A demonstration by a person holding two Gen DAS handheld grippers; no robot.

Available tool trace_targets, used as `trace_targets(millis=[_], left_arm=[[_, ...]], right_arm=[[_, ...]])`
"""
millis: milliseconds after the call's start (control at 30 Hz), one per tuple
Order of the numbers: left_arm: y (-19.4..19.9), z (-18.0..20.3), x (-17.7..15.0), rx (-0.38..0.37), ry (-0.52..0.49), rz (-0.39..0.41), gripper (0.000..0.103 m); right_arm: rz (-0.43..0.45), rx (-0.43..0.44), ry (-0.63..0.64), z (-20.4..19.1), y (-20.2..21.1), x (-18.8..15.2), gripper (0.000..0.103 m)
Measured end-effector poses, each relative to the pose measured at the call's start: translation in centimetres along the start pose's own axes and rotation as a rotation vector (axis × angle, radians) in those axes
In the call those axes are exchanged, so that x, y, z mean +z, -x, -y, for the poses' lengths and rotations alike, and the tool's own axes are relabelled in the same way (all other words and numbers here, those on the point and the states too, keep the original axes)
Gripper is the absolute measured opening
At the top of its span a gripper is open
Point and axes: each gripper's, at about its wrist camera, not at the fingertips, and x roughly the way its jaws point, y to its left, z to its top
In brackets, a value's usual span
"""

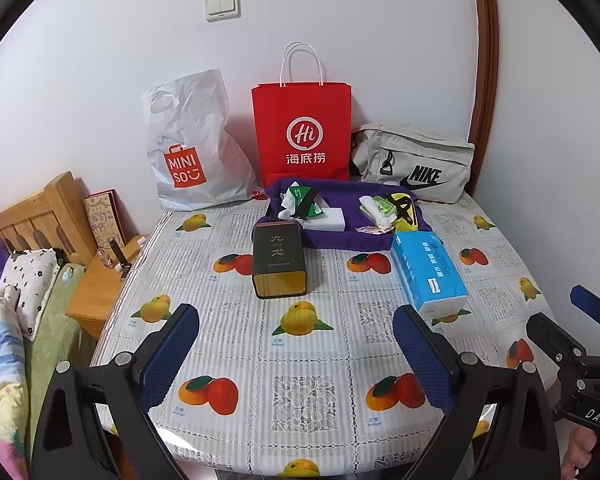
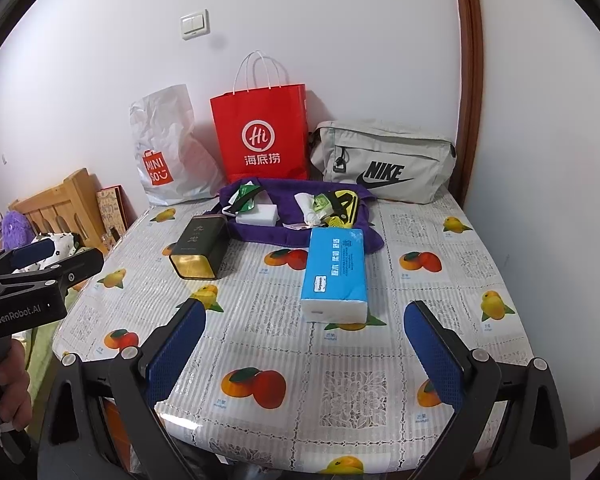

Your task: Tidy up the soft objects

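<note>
The left hand-held gripper (image 1: 296, 354) stands wide, empty, above the near edge of the table (image 1: 340, 344). The right hand-held gripper (image 2: 304, 354) is likewise wide and empty, level beside it. Directly ahead of the right one lies a blue tissue pack (image 2: 335, 272), flat on the fruit-print cover. Ahead of the left one lies a dark tin (image 1: 279, 260) on its side, its gold end facing the hand-held gripper. Just beyond both, a purple cloth (image 1: 332, 236) is spread out, carrying a white sponge block (image 1: 325, 219), crumpled tissues, green packets and a yellow pouch (image 1: 403, 210). Farthest off, against the wall, stand a white Miniso bag (image 1: 192, 148), a red paper bag (image 1: 302, 132) and a grey Nike pouch (image 1: 414, 162).
</note>
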Motion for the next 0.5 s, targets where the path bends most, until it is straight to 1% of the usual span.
trace_targets(millis=[500], left_arm=[[0.01, 0.13, -0.01, 0.002, -0.002, -0.003, 0.098]], right_arm=[[-0.001, 0.004, -0.003, -0.22, 0.03, -0.14, 0.099]])
